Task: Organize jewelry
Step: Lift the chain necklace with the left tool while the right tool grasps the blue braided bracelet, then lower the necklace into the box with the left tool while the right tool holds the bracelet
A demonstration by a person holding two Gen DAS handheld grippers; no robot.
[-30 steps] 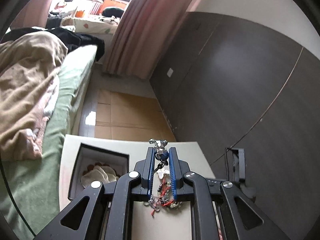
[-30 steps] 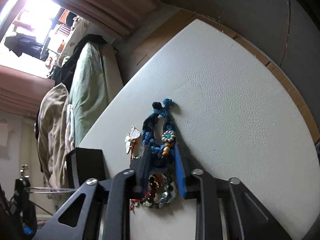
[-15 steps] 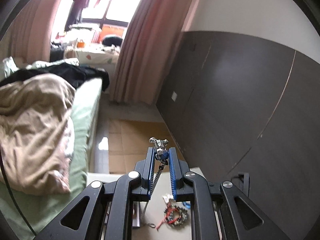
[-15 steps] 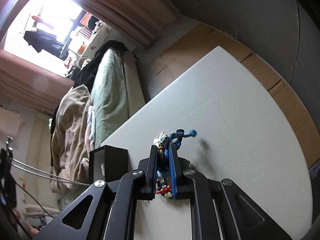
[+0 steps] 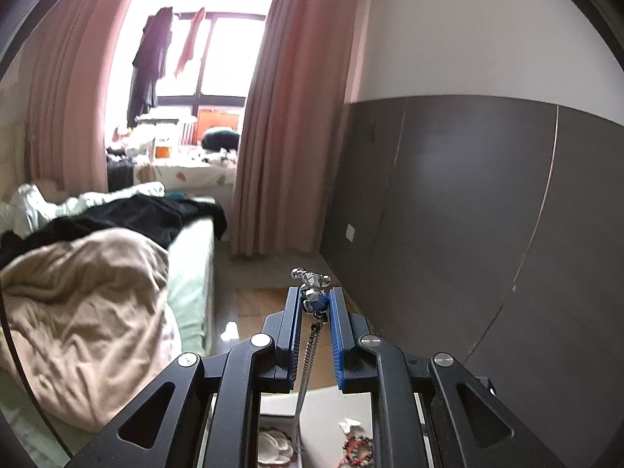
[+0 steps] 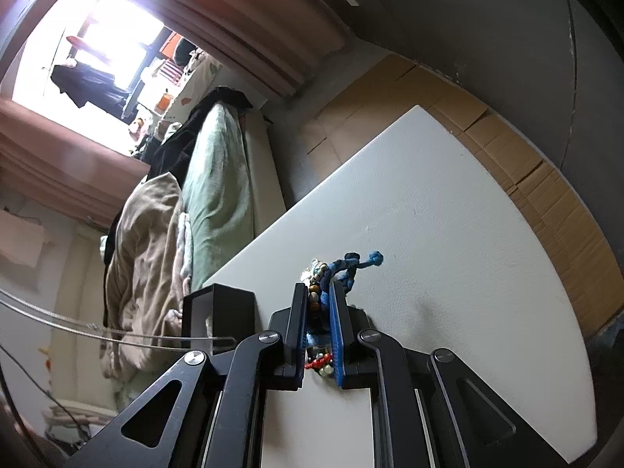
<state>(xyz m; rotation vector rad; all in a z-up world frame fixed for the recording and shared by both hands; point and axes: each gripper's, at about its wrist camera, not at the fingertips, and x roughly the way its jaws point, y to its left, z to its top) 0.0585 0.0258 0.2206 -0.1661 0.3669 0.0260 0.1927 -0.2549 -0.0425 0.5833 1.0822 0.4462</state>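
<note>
Compared with the earlier frames, the left gripper (image 5: pixel 316 299) has risen: a second ago the white table filled the bottom of its view, now only a strip of the table (image 5: pixel 327 405) shows at the lower edge, and the window (image 5: pixel 218 58) and pink curtain (image 5: pixel 300 117) fill the upper half. Its blue pads stay clenched on the silver pendant (image 5: pixel 312 284), and the silver chain (image 5: pixel 308 355) hangs from it down the middle of the frame toward the table. At the bottom edge lie a white butterfly piece (image 5: pixel 349 424) and a red bead bracelet (image 5: pixel 357 446), with the black box (image 5: pixel 273 436) to their left.

In the right wrist view, the right gripper (image 6: pixel 318 304) was spread around the blue braided bracelet (image 6: pixel 351 267) a second ago; now its jaws are clenched on it, and the knotted ends stick out past the tips toward the upper right. More beads (image 6: pixel 319 362) lie under the jaws on the table (image 6: pixel 448 253). The same box (image 6: pixel 222 312) stands just left of the gripper. The chain (image 6: pixel 117 331) crosses the left side of the frame, pulled tight.
</note>
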